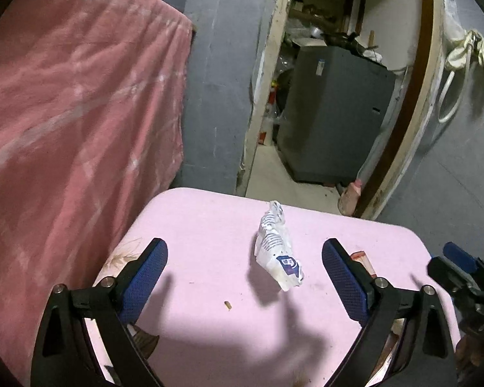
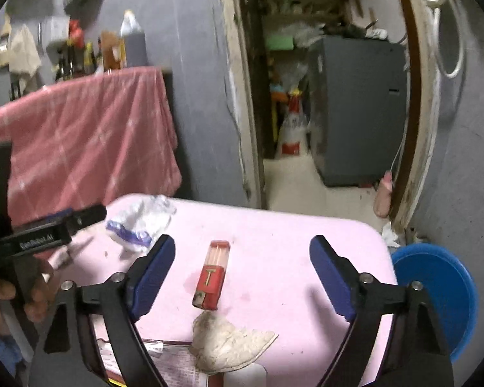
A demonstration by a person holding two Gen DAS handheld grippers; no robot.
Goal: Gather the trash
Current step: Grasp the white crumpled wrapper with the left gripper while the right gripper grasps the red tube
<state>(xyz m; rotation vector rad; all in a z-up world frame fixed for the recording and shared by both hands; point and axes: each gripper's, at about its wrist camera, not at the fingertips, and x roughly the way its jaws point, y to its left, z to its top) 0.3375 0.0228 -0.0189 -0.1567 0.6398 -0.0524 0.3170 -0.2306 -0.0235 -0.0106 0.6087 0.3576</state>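
Note:
A crumpled white and blue wrapper (image 1: 279, 246) lies on the pink table (image 1: 209, 225), ahead of and between the fingers of my open, empty left gripper (image 1: 245, 277). It also shows in the right wrist view (image 2: 138, 222) at the table's far left. A red matchbox-like box (image 2: 211, 274) lies between the fingers of my open, empty right gripper (image 2: 242, 274), and a crumpled off-white tissue (image 2: 226, 343) lies just nearer than it. The right gripper's tip shows at the left wrist view's right edge (image 1: 461, 267).
A blue bin (image 2: 435, 296) stands on the floor right of the table. A pink cloth (image 1: 74, 113) drapes over furniture at the left. A doorway behind the table holds a grey machine (image 1: 332, 116). Printed paper (image 2: 151, 354) lies at the table's near edge.

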